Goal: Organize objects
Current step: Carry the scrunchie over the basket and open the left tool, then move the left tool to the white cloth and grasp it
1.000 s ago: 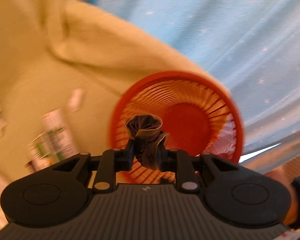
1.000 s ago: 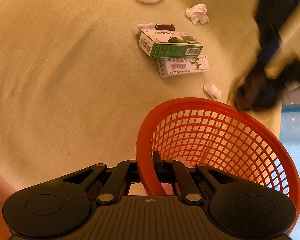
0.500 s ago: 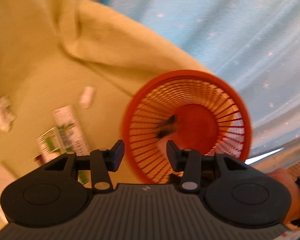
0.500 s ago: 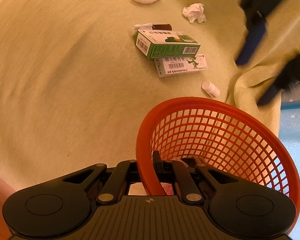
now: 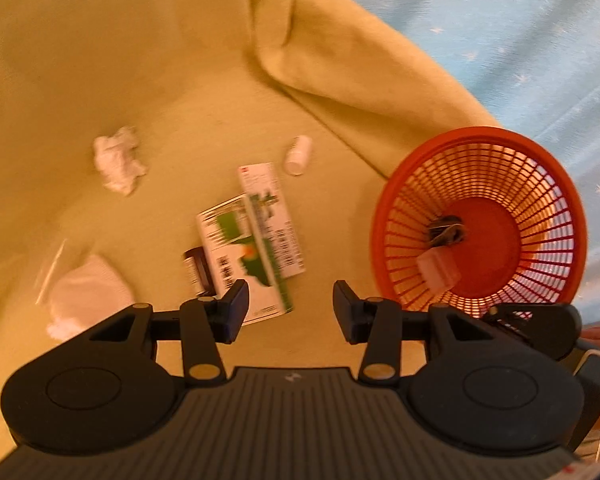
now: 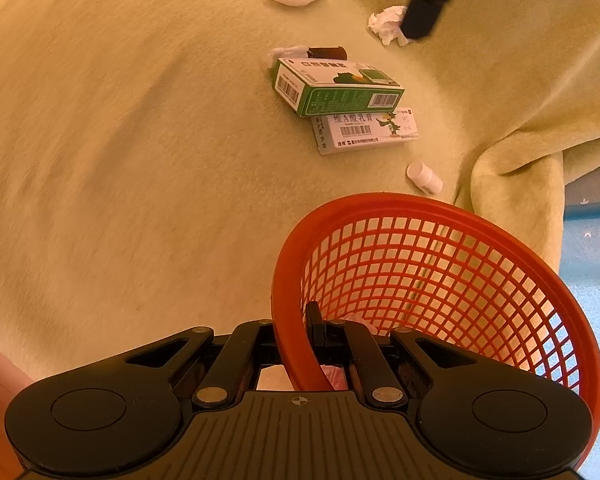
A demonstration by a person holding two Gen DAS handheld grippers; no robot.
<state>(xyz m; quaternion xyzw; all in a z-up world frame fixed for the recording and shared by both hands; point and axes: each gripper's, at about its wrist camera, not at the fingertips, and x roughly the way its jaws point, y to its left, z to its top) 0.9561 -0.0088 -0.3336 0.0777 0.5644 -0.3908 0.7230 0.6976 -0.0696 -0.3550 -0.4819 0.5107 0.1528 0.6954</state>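
My right gripper (image 6: 296,334) is shut on the near rim of a red mesh basket (image 6: 420,204), which it holds at the edge of the yellow-green blanket. Inside the basket (image 5: 476,132) lie a dark crumpled scrap (image 5: 446,232) and a pale small item (image 5: 438,274). My left gripper (image 5: 290,312) is open with nothing between its jaws, above a green-and-white box (image 5: 240,256) and a white box (image 5: 270,220). A small white bottle (image 5: 298,150), a crumpled tissue (image 5: 118,160) and a dark brown vial (image 5: 198,272) lie around them.
The blanket (image 6: 120,160) has a raised fold (image 5: 340,72) beside the basket, with pale blue starred fabric (image 5: 520,40) beyond its edge. A white wad in clear plastic (image 5: 88,292) lies at the left. The left gripper (image 6: 420,0) appears blurred at the top of the right wrist view.
My left gripper opened over the basket and the dark scrap dropped in. It then swung left, over the boxes. My right gripper kept its hold on the basket rim.
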